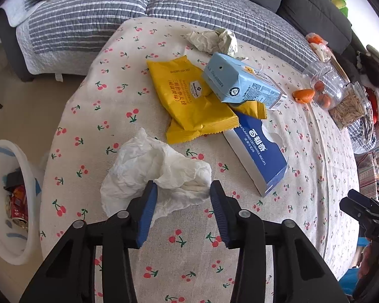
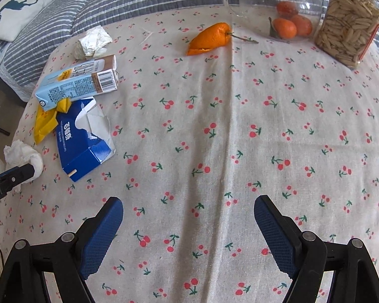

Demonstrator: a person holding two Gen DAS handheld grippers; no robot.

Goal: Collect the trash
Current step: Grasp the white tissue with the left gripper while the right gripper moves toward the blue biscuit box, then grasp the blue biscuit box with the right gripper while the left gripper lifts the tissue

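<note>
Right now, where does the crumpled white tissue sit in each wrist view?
Left wrist: crumpled white tissue lies low centre, between the open left gripper fingers.
Right wrist: tissue at the far left edge, beside the left gripper's tip.
Shared landmark: the blue biscuit box, next to it.

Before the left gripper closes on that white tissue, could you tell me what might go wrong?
The left gripper is open around only one edge of the crumpled tissue, so it may slip free or trail. The bin sits low beside the table, so a loose tissue could miss it.
</note>
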